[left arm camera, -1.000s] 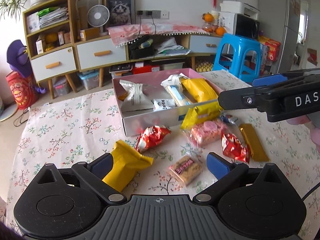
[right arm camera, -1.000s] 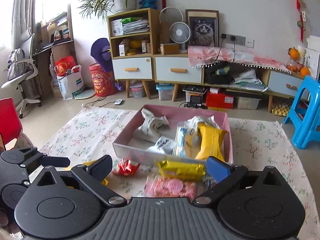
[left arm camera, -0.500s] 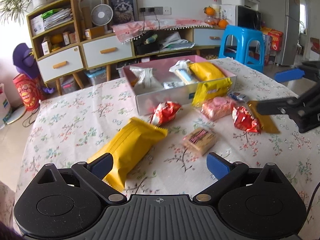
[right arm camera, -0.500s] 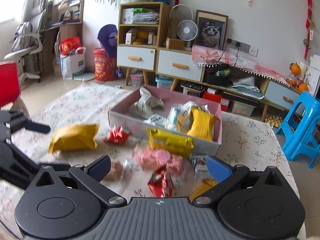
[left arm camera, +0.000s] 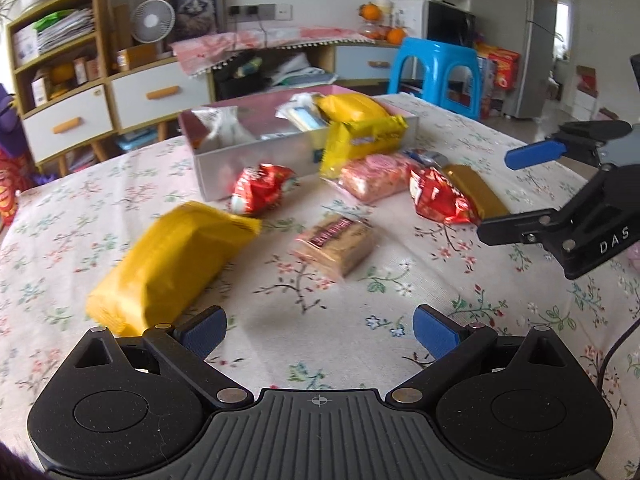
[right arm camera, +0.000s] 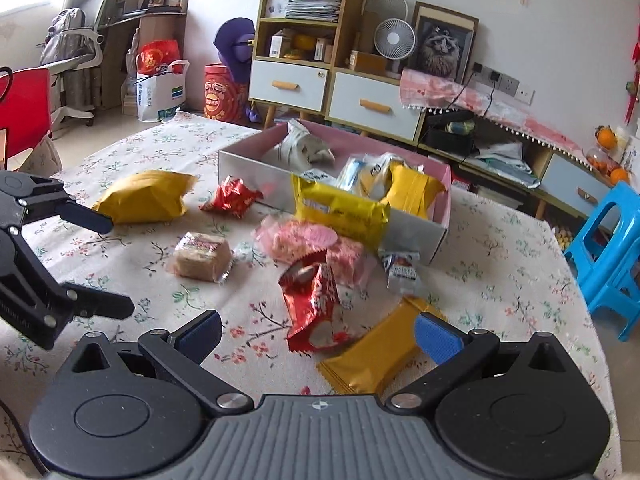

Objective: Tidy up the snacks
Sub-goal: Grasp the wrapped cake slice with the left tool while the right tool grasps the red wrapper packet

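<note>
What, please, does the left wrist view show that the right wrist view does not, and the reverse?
Only the left wrist view shows the fridge and the microwave at the back right. Only the right wrist view shows the office chair, the red chair and the small white packet beside the box. Both show the pink box, the big yellow bag, the brown biscuit pack, the gold bar, the blue stool and each other's open hand-held gripper.

A box (right arm camera: 332, 184) sits mid-table (right arm camera: 500, 264), packets inside it — one packet (right arm camera: 340, 210) leans on its front wall. Before the box lie loose snacks: a bag (right arm camera: 146, 196) far left, a biscuit pack (right arm camera: 202, 256) centre, a bar (right arm camera: 376, 354) nearest right.
</note>
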Motion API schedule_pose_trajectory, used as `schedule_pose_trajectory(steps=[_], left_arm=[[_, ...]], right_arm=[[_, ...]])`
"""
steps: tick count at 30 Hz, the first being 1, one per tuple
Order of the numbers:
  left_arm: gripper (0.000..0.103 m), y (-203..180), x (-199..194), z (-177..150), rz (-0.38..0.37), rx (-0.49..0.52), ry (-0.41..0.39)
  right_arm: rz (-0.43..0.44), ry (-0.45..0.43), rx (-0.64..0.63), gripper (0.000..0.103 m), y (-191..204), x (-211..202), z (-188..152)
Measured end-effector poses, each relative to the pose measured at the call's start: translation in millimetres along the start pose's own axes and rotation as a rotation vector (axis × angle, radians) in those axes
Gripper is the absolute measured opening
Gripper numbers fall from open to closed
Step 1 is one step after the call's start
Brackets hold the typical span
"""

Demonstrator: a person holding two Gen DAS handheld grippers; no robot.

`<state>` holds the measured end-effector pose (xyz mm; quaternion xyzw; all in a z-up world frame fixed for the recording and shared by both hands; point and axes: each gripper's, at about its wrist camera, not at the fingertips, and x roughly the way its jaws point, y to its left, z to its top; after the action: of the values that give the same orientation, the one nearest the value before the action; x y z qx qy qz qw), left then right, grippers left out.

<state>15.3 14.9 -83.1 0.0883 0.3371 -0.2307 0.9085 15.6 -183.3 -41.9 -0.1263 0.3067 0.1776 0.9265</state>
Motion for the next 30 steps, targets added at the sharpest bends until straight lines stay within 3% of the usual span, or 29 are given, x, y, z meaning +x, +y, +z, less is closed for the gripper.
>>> schedule_pose_trajectory(steps=[7,17,23,30], left_arm=[[0.101,0.8,17.4,2.1,-0.027,0.001,-0.020],[0.098,6.5,34.1,17.0,-0.054,-0.006,-0.035],[0.091,10.4,41.8,25.7,-0.074,0.011,-0.040],[0.074,12.8,46.0,31.6,-0.083,0.016,-0.043]], right_arm=[[0.055,-0.011,-0.006,0.090,0.2,8.1,-1.6],[0.113,0.041,0.014,0.070,-1.2,32.8,7.9],[0.127,0.057,0.061,0.061,-8.4,41.2,8.0],[0.135,0.053,0.070,0.054,-9.1,43.9,11.5]])
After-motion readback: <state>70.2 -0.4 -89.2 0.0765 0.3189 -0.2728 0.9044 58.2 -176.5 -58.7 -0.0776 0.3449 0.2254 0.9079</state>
